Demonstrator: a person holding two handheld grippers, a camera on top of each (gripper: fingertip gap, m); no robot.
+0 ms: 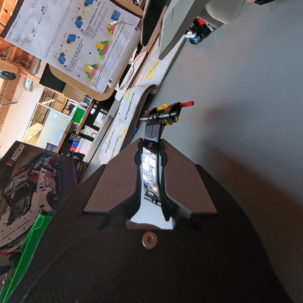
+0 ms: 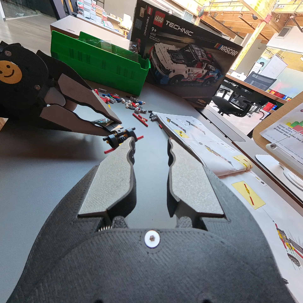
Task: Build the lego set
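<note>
- My left gripper (image 1: 151,141) pinches a glossy black panel (image 1: 150,170), both pads pressed on its edges. A small assembly (image 1: 164,113) of black, yellow and red parts juts past the tips, above the grey table (image 1: 246,114).
- My right gripper (image 2: 150,144) is spread with nothing between its fingers; its left finger (image 2: 121,157) sits just beside the assembly (image 2: 119,136).
- Left reaches in tilted from the side; right points forward, low.
- Nearby: loose parts (image 2: 131,103), booklet (image 2: 205,144), green bin (image 2: 98,62), box (image 2: 188,54).

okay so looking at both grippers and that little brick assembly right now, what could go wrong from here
The left gripper pinches only the flat black panel of the brick assembly; the heavier axle end overhangs and might pivot or slip. The open right gripper sits close, so its fingertip could knock the red axle.
</note>
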